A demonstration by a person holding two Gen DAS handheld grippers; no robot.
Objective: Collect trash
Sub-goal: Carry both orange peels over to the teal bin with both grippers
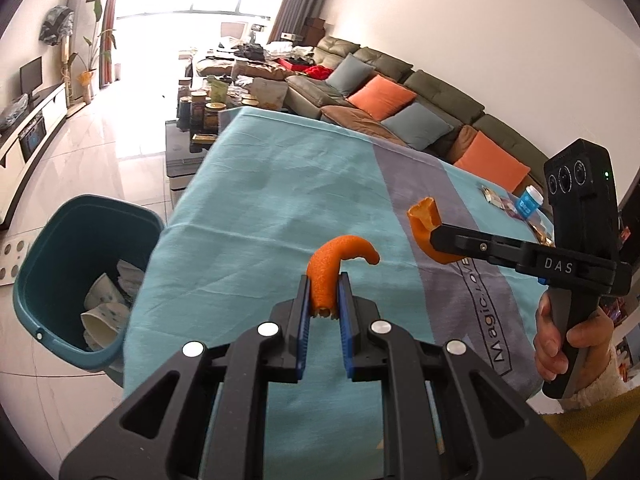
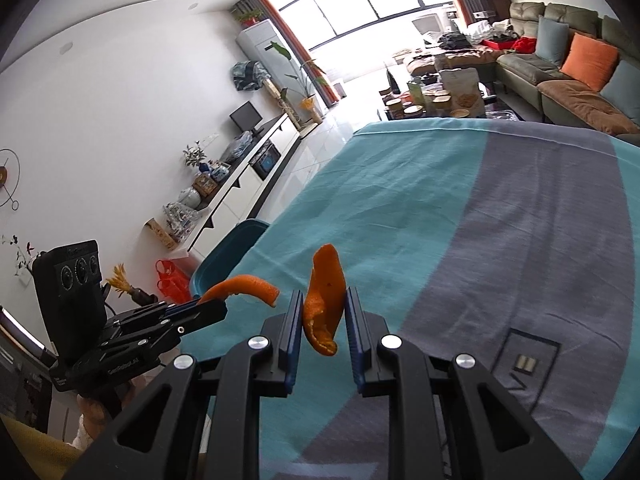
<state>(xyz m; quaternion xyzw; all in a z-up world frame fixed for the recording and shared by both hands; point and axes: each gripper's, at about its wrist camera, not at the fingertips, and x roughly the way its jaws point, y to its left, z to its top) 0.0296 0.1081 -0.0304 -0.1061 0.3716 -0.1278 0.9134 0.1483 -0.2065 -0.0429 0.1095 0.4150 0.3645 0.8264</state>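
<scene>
My left gripper (image 1: 325,282) is shut on a curved strip of orange peel (image 1: 336,258), held above the teal tablecloth (image 1: 256,200). Off to the right in the left wrist view, my right gripper (image 1: 434,232) is shut on a second, folded piece of orange peel (image 1: 422,220). The right wrist view shows that piece (image 2: 325,292) upright between the blue pads of the right gripper (image 2: 324,300). There the left gripper (image 2: 212,306) appears at lower left with its curved peel (image 2: 246,284). A teal trash bin (image 1: 52,240) stands on the floor left of the table, with crumpled paper cups inside.
The table's left edge drops off right next to the bin (image 2: 228,248). Wrappers and a small blue-capped bottle (image 1: 528,202) lie at the table's far right. A sofa with cushions (image 1: 400,96) runs behind, and a cluttered coffee table (image 1: 208,108) stands past the far end.
</scene>
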